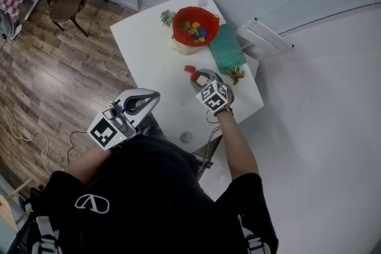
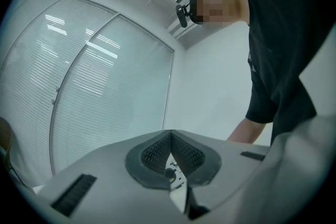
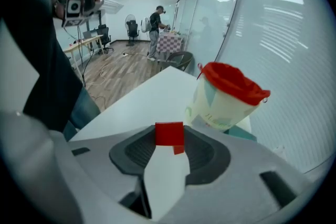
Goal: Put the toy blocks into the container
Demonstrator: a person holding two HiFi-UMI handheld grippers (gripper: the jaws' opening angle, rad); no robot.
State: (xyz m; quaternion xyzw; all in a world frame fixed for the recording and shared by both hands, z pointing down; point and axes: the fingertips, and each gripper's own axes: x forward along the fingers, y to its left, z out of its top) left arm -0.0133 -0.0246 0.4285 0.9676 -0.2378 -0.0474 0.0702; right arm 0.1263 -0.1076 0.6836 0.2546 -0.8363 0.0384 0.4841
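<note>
Clamped between my right gripper's (image 3: 169, 137) part-closed jaws sits a red block (image 3: 169, 132), its square face toward me, with no long axis I can tell. That forearm reaches out over the bench (image 1: 149, 50), gripper tilted down, short of the red-rimmed container (image 3: 223, 102). My left gripper (image 2: 170, 136) points level, jaws closed together, empty.

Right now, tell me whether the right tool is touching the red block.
Touching. The right gripper view shows the red block wedged in the right tool, with both jaws pressed against its sides.
</note>
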